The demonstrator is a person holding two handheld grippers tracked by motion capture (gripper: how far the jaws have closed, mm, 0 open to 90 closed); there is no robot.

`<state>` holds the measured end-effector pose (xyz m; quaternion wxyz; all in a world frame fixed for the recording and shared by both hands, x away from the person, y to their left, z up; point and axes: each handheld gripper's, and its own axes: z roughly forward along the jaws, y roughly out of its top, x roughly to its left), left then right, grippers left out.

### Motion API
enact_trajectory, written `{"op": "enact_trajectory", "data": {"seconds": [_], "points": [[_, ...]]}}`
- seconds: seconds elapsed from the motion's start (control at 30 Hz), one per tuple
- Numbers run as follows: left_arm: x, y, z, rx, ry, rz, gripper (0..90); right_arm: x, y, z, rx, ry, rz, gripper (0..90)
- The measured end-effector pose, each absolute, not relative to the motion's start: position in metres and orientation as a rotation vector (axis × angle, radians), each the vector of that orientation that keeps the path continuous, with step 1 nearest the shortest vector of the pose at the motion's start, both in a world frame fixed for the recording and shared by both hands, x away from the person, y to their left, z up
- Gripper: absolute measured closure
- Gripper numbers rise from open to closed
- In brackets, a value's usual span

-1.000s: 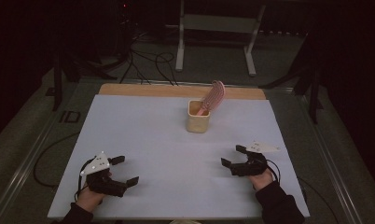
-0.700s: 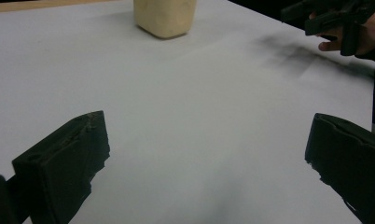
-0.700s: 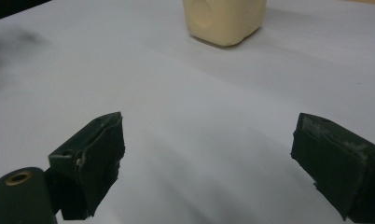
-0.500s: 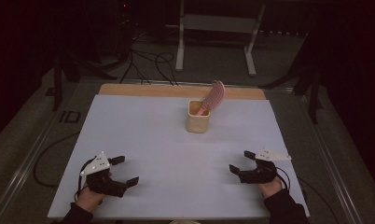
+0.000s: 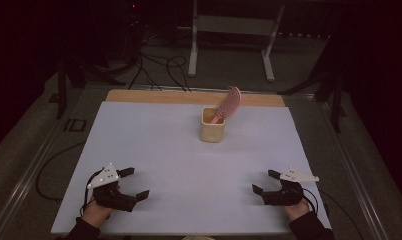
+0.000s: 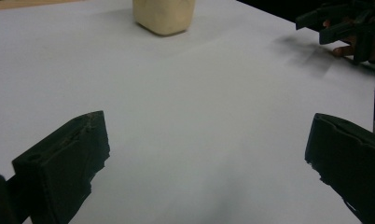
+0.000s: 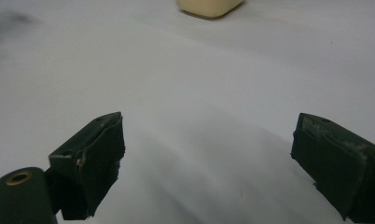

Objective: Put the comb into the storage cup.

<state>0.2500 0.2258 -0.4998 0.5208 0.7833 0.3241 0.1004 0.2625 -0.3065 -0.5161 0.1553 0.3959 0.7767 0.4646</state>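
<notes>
Both jaws spread and empty, the left hand-held gripper (image 5: pixel 130 183) and right hand-held gripper (image 5: pixel 265 182) rest at the bench's (image 5: pixel 154 140) six o'clock edge, likely parked since the pink brush (image 5: pixel 229 103) stands propped in the cream cup (image 5: pixel 212 127) toward twelve o'clock.

The left tongs (image 6: pixel 206 161) hang over the white worktop (image 6: pixel 195 102), their two black jaws spread wide with nothing between them. A cream cup (image 6: pixel 163 16) stands far ahead at the top edge. The right tongs (image 6: pixel 337 23) show at the upper right, held by a hand.
</notes>
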Motion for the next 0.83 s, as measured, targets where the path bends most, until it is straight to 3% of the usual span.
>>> {"op": "enact_trajectory", "data": {"seconds": [0.83], "points": [[0.2494,0.2243,-0.5009,1.895,0.773,0.245,0.2,0.2650,-0.2994,-0.5160,1.097,2.228,1.330,9.4]]}}
